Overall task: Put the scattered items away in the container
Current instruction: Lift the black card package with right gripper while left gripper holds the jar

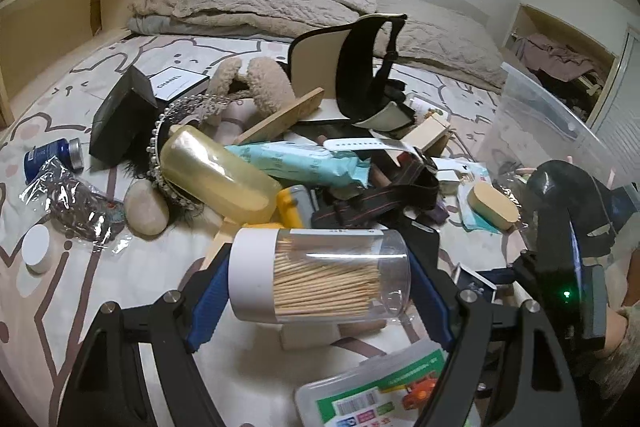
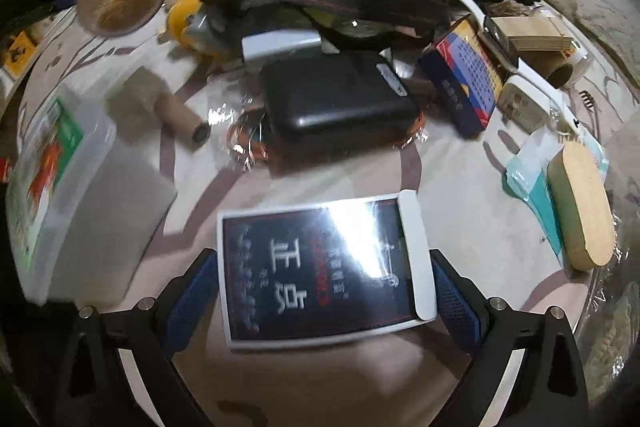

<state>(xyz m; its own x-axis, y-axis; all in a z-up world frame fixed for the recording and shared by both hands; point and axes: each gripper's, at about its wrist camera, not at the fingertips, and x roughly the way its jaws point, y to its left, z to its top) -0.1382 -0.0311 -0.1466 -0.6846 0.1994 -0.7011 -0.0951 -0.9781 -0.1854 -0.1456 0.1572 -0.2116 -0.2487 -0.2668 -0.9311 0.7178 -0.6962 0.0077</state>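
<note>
Left wrist view: the left claw (image 1: 320, 287) holds a clear toothpick jar (image 1: 320, 275) crosswise at lower centre, one blue pad on its white cap end and the other on its clear base, above the patterned bed sheet (image 1: 80, 291). The jar looks light and rigid, but its smooth plastic is probably slippery; gripped end to end as here, it should not roll, though the cap could loosen under pressure. The clear plastic container (image 1: 532, 119) rises at the right edge of the frame, its rim cut off and its contents blurred by the wall. Right wrist view: the right claw (image 2: 324, 291) brackets a flat dark box with a white border (image 2: 320, 267) at lower centre; the pads sit against its short edges and it appears gripped, though glare and motion blur leave the contact slightly uncertain. Its glossy wrapping suggests a light, stiff, slick item best held by the edges, as now. Scattered items remain heaped across the upper half of both frames, among them a black case (image 2: 340, 107), a yellow soap-like bar (image 1: 220, 175) and a teal packet (image 1: 300, 163). What lies beneath the heap is hidden.
</note>
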